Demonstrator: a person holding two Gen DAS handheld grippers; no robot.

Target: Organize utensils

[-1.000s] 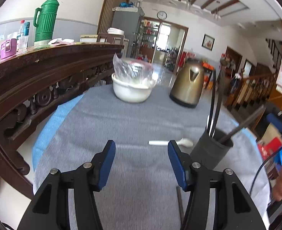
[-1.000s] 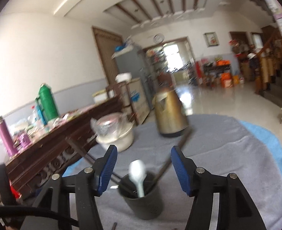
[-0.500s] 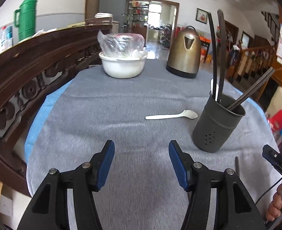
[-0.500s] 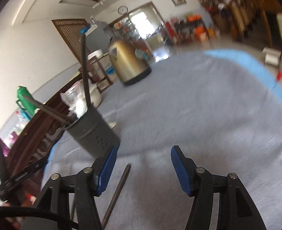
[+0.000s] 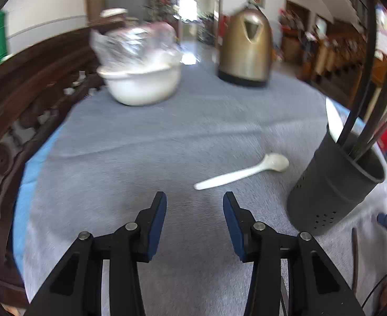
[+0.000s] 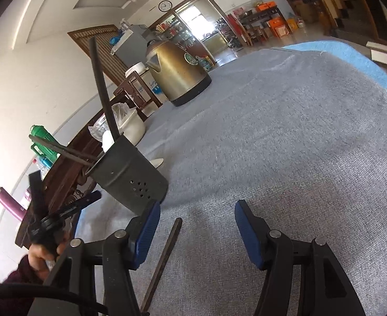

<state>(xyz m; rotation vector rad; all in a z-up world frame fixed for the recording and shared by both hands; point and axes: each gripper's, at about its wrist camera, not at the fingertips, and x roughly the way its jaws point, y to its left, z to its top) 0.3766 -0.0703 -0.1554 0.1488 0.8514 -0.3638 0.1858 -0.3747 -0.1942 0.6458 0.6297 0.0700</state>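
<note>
A white plastic spoon (image 5: 242,171) lies on the grey tablecloth just ahead of my left gripper (image 5: 194,205), whose jaws are closing with nothing between them. To its right stands a dark utensil holder (image 5: 335,187) with chopsticks and a white spoon in it. The same holder (image 6: 130,176) appears in the right wrist view, ahead and left of my right gripper (image 6: 196,217), which is open. A loose dark chopstick (image 6: 164,258) lies on the cloth between the right gripper's fingers, near the left one, untouched. That chopstick (image 5: 354,258) also shows at the left wrist view's right edge.
A white bowl (image 5: 140,84) covered with a plastic bag and a bronze kettle (image 5: 244,50) stand at the table's far side. A carved wooden sideboard (image 5: 22,84) runs along the left. The person's hand (image 6: 43,258) holds the left gripper's handle at lower left.
My left gripper moved forward and down toward the white spoon, and its jaws narrowed. My right gripper dropped from above the holder to the cloth, around the loose chopstick.
</note>
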